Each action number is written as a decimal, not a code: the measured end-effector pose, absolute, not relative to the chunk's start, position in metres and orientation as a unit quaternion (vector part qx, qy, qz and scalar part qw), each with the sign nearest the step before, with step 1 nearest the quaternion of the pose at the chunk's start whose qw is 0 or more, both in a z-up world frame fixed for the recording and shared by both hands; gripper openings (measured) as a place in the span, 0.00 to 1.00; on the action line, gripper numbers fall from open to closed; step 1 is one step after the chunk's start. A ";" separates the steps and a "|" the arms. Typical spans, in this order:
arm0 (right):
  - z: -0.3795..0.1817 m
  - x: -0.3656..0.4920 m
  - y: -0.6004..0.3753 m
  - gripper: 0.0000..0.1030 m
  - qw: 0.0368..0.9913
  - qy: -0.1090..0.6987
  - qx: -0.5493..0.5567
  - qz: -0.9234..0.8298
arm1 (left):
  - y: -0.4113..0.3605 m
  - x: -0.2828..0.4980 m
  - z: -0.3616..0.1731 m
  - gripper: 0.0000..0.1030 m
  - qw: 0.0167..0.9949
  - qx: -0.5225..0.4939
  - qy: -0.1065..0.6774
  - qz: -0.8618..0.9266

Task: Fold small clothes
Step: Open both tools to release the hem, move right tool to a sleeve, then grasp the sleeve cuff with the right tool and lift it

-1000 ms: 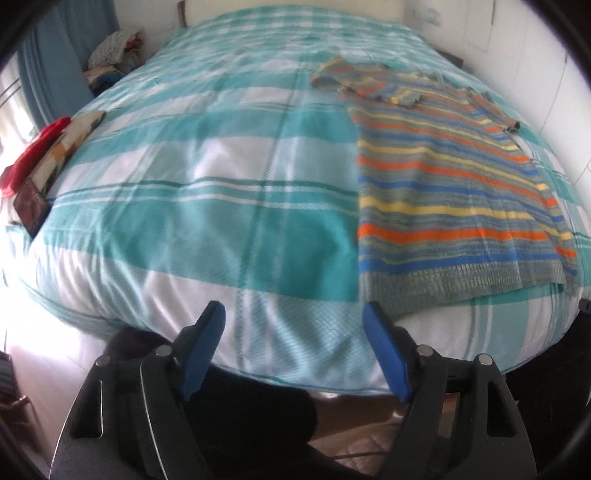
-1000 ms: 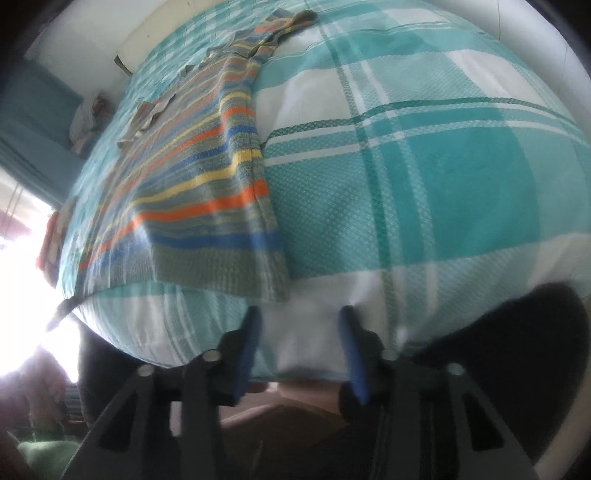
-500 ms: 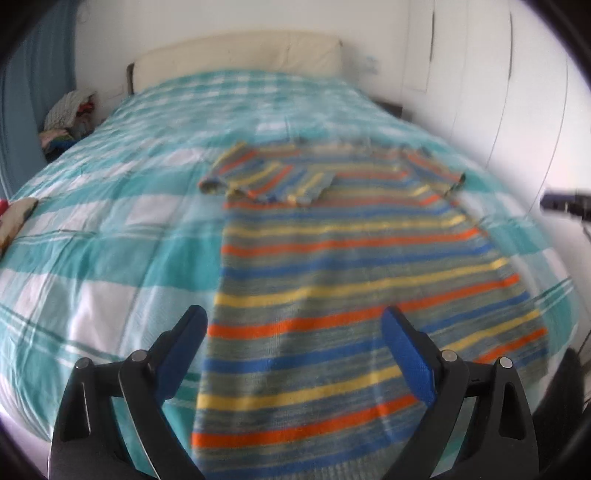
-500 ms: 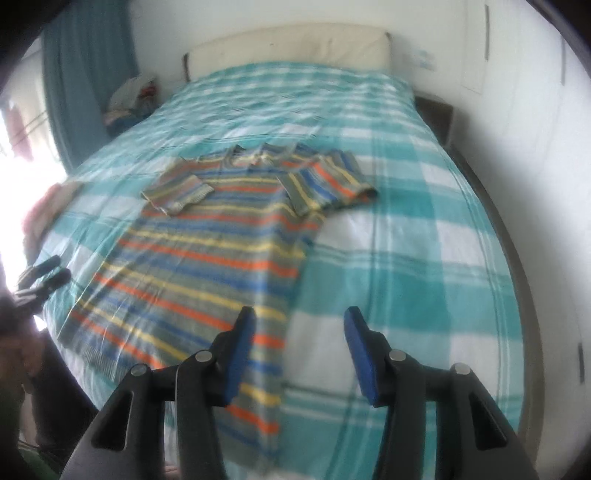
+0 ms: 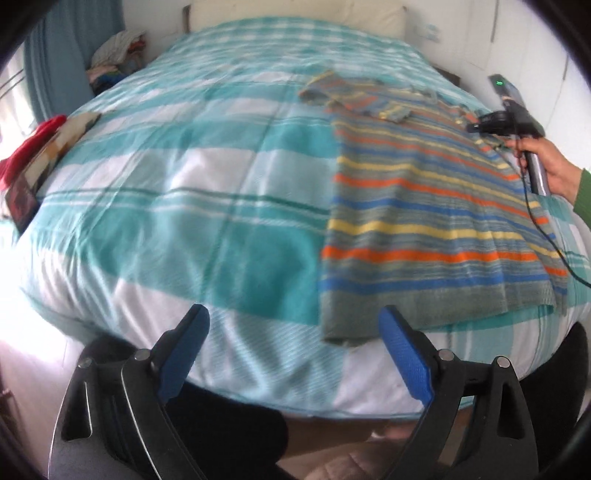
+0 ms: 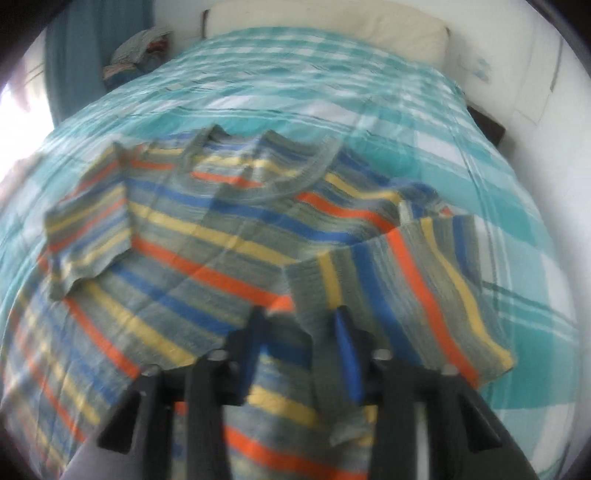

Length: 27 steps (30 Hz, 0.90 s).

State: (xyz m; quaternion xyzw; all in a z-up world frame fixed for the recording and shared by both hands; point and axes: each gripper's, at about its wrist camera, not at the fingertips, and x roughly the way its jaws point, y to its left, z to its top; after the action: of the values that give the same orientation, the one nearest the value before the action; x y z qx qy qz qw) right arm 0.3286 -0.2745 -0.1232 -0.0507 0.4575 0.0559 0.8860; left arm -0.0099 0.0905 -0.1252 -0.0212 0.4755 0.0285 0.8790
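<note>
A striped knit shirt point(image 5: 424, 206) in grey, orange, blue and yellow lies flat on the right part of the teal plaid bed point(image 5: 192, 206). My left gripper point(image 5: 291, 325) hangs open over the bed's near edge, just left of the shirt's hem, with nothing between its blue pads. In the right wrist view the shirt point(image 6: 221, 240) fills the frame. Its right sleeve point(image 6: 406, 277) lies folded in over the body. My right gripper point(image 6: 301, 321) is low over that sleeve's cuff, and the blurred pads still show a gap with the cuff's edge between them. A hand point(image 5: 550, 162) holds the right gripper point(image 5: 476, 127).
A heap of clothes point(image 5: 114, 48) sits beyond the bed's far left corner by a blue curtain. Red cloth and folded items point(image 5: 33, 147) lie on the left edge. A cream pillow point(image 6: 332, 26) is at the head. A black cable point(image 5: 546, 236) trails over the shirt. White wall on the right.
The right gripper travelled from the bed's foot up over the shirt to the folded sleeve, and its jaws narrowed a little. The left view swung over the shirt and back left.
</note>
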 end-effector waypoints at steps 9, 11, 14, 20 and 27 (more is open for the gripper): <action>-0.039 0.257 -0.464 0.02 0.917 0.382 0.085 -0.077 | 0.132 -0.013 -0.130 0.91 0.864 -0.138 0.483 0.036; -0.037 0.242 -0.502 0.02 0.911 0.383 0.096 -0.118 | 0.122 -0.003 -0.126 0.91 0.864 -0.147 0.481 0.017; -0.039 0.225 -0.538 0.02 0.902 0.382 0.117 -0.164 | 0.100 0.008 -0.115 0.91 0.870 -0.139 0.473 -0.012; -0.055 0.203 -0.577 0.02 0.878 0.404 0.138 -0.215 | 0.072 0.001 -0.099 0.91 0.886 -0.085 0.455 -0.024; -0.082 0.193 -0.588 0.07 0.874 0.408 0.204 -0.167 | 0.089 -0.010 -0.118 0.91 0.874 -0.086 0.478 0.005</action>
State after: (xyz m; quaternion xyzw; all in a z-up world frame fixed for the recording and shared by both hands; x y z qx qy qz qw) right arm 0.1928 -0.5885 -0.0817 0.2037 0.4084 -0.1665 0.8740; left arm -0.0096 0.0888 -0.1178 -0.0863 0.4780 0.0054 0.8741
